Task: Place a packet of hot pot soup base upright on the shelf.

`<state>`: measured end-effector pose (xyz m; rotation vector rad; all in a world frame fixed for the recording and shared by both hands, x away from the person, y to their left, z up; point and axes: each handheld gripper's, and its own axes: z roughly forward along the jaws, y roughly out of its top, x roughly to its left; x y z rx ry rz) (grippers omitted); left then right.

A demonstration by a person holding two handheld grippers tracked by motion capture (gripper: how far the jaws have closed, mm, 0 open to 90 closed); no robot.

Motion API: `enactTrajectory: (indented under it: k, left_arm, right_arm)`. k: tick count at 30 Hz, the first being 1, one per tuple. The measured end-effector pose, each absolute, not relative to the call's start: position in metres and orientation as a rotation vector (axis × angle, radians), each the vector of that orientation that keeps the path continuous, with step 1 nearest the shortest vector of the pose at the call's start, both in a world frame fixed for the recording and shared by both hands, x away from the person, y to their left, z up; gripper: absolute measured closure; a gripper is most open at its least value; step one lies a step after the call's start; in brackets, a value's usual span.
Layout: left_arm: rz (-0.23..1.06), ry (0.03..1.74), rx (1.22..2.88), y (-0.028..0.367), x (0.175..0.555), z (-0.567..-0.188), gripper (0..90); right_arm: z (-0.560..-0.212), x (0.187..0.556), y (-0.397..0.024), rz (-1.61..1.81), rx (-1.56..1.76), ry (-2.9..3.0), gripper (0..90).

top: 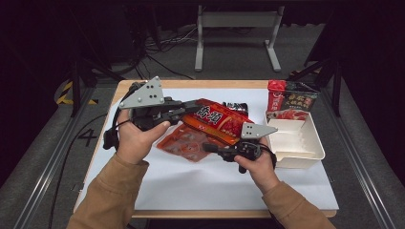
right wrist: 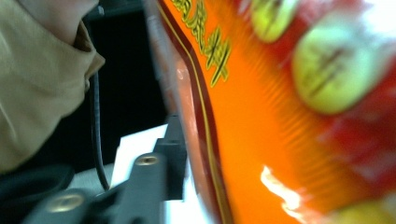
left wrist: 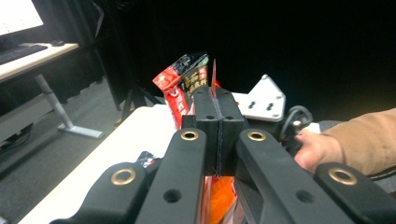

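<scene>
**Pouch pinched at one edge, second grip not yet sure**

The left hand-held gripper (top: 193, 106), at centre left of the high view, has its jaws pressed fully together on the upper edge of the orange pouch (top: 217, 121); in the left gripper view a thin red sliver of film stands up out of the closed pads. The pouch lies mid-frame, partly over a clear red pack (top: 184, 143). The right hand-held gripper (top: 208, 147) reaches in from lower centre to the pouch's lower edge; the right gripper view shows the pouch hard against one jaw, but whether the pads press on it I cannot tell. Judging from this, the pouch is caught but not yet moved; the white tray (top: 313, 151) at right holds nothing.

The white surface (top: 210, 186) also bears a red-and-black bag (top: 292, 99) behind the tray. Around it, dark floor, cables and a grey desk frame (top: 236, 33) at top.
</scene>
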<state>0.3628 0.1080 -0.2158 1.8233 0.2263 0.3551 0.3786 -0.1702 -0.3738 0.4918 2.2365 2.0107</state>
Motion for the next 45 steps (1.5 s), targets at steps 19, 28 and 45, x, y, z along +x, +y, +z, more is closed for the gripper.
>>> enactTrajectory:
  k: [19, 28, 45]
  left_arm:
    - [0.363, 0.325, 1.88, 0.118, 0.377, -0.231, 66.3]
    - [0.406, 0.421, 1.866, 0.13, 0.379, -0.247, 35.3]
    - [0.441, 0.59, 1.894, 0.162, 0.388, -0.302, 31.1]
  right_arm:
    - [-0.344, 0.376, -0.197, 1.776, 0.455, 2.375, 70.4]
    - [-0.324, 0.375, -0.216, 1.655, 0.482, 2.404, 70.4]
    - [-0.283, 0.383, -0.253, 1.535, 0.614, 2.357, 70.3]
